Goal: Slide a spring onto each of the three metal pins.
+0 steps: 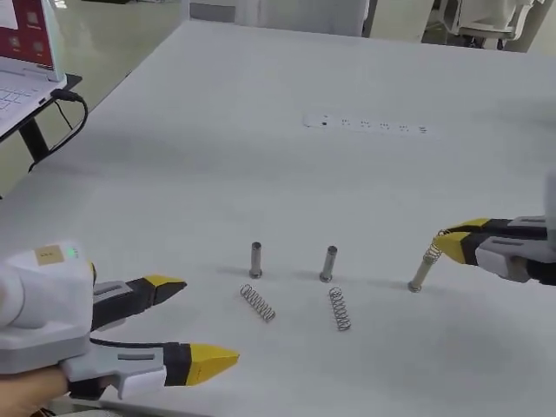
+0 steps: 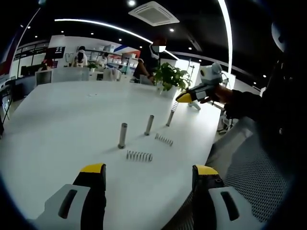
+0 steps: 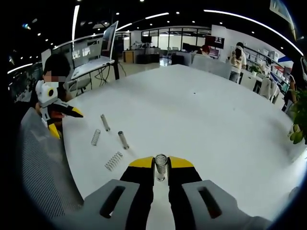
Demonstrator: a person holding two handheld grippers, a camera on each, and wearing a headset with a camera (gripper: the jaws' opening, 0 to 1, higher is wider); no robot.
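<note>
three pins (image 1: pixel 255 260) (image 1: pixel 328 263) (image 1: pixel 417 280), two loose springs (image 1: pixel 257 302) (image 1: pixel 340 308), one gripped spring (image 1: pixel 432 254)

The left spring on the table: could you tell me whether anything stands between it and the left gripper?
Nothing visible does: only bare table lies between the open left gripper and the left spring; the nearest pin stands beyond.

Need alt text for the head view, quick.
Right tongs grip a spring partly on the leaning right pin. Two bare pins stand upright left of it, with loose springs lying before them. Open left tongs hover near.
</note>
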